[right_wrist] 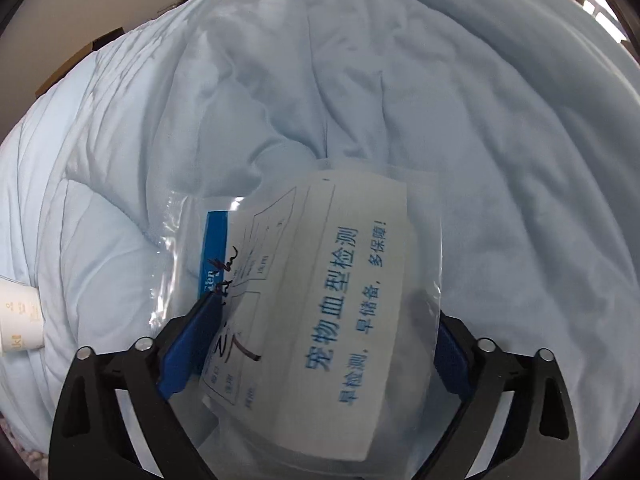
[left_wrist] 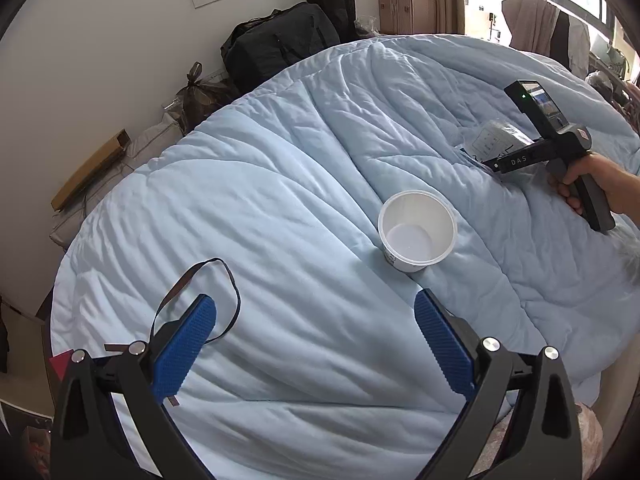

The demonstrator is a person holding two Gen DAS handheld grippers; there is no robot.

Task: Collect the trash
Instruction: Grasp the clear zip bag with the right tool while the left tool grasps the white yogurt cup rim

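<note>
A white empty plastic cup [left_wrist: 417,230] stands upright on the light blue duvet [left_wrist: 280,208]; its side shows at the left edge of the right wrist view [right_wrist: 18,320]. My left gripper [left_wrist: 316,340] is open and empty, just short of the cup. A clear plastic bag with a printed paper label [right_wrist: 316,292] lies on the duvet [right_wrist: 480,160] between the blue fingers [right_wrist: 188,344] of my right gripper [right_wrist: 320,344], which stand wide apart around it. In the left wrist view the right gripper [left_wrist: 486,165] reaches over the bag [left_wrist: 496,138].
A thin black strap loop [left_wrist: 224,280] lies on the duvet by my left finger. Past the bed's far edge stand a black duffel bag [left_wrist: 280,44], a brown bag [left_wrist: 200,96], a long cardboard box [left_wrist: 92,168] and a pink suitcase [left_wrist: 406,12].
</note>
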